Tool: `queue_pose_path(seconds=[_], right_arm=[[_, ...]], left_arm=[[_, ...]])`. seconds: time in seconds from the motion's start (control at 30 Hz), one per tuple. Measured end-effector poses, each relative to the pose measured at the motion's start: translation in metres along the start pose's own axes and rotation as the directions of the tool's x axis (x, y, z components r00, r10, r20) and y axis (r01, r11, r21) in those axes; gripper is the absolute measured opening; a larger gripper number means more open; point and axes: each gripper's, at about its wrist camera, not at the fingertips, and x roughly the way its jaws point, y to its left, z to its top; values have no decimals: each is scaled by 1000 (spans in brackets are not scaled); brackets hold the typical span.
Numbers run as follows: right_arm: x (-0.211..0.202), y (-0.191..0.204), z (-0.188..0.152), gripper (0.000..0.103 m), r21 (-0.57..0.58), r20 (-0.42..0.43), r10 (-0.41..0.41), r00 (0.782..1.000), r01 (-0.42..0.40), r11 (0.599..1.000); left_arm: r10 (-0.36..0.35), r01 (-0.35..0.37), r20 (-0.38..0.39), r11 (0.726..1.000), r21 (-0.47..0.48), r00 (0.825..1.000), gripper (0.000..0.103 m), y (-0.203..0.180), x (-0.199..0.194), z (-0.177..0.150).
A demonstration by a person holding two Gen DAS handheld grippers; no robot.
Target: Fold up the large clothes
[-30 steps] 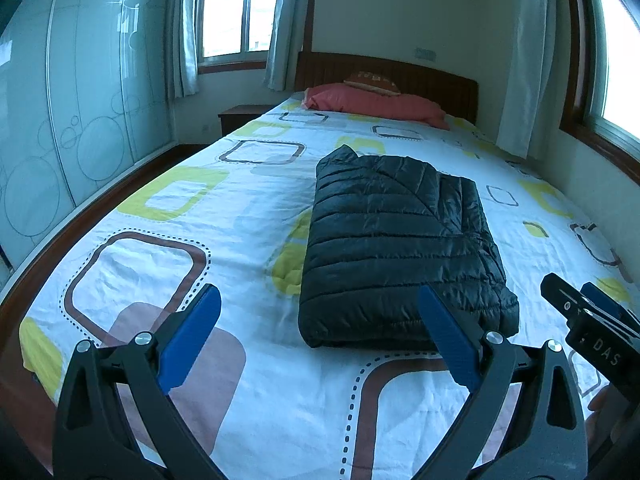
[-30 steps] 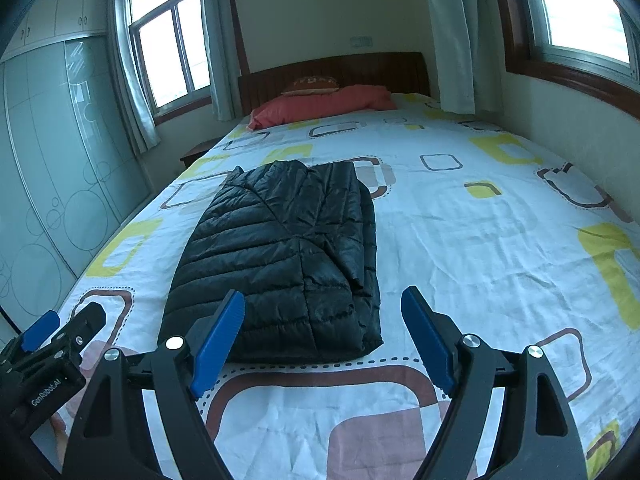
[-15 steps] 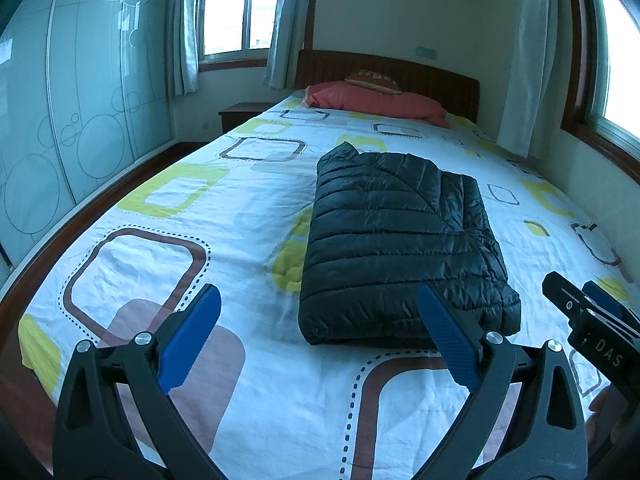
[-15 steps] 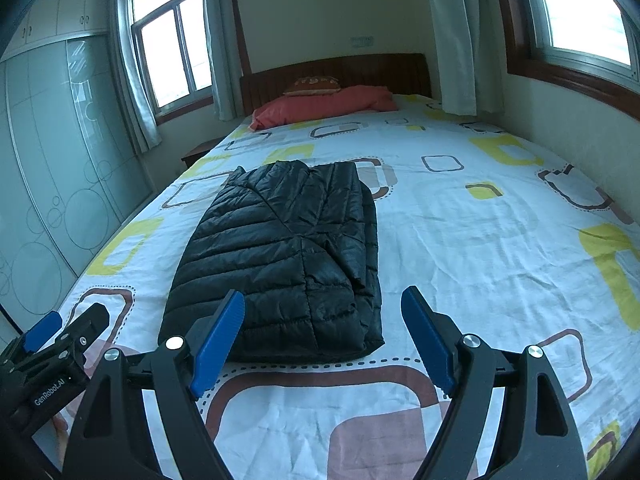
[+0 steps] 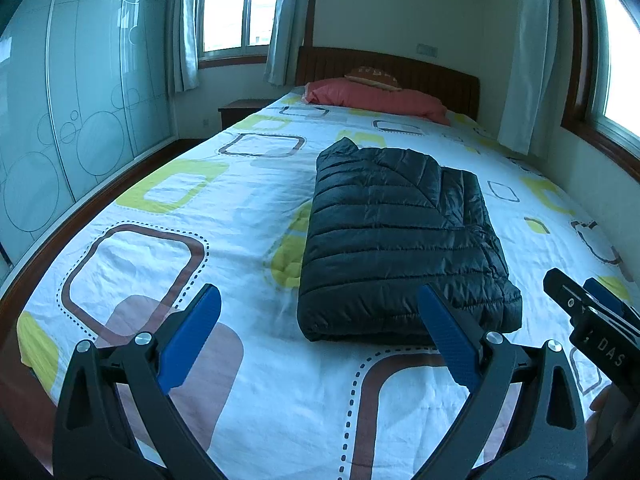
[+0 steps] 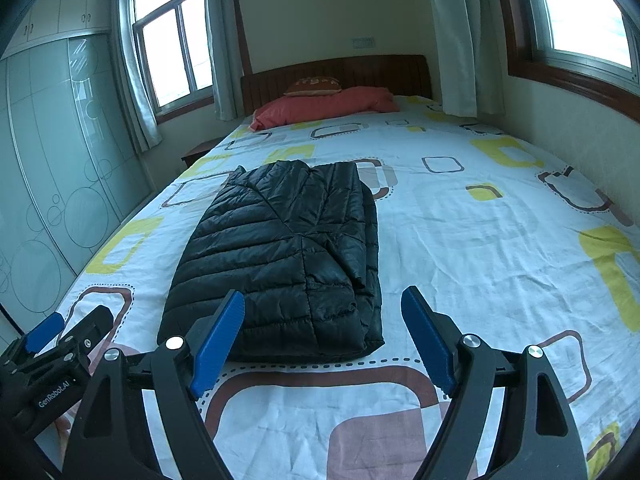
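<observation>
A black quilted puffer jacket lies folded into a flat rectangle on the bed; it also shows in the right wrist view. My left gripper is open and empty, held above the foot of the bed just short of the jacket's near edge. My right gripper is open and empty, also just short of the jacket's near edge. Each gripper shows at the edge of the other's view: the right one, the left one.
The bed sheet is white with yellow and brown squares. A red pillow and a small brown cushion lie by the wooden headboard. A glass-fronted wardrobe stands left, a wall with windows right, a nightstand far left.
Both grippers have drifted very slightly; the jacket has not moved and both grippers stay open.
</observation>
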Motion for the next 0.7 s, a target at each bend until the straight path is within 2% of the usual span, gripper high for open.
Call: queue_pose_path(seconds=[0.7], right_arm=[[0, 2, 1, 79, -6, 2, 1, 1000, -1, 1000]], left_arm=[[5, -5, 12, 1000, 9, 1000, 99, 4, 2, 4]])
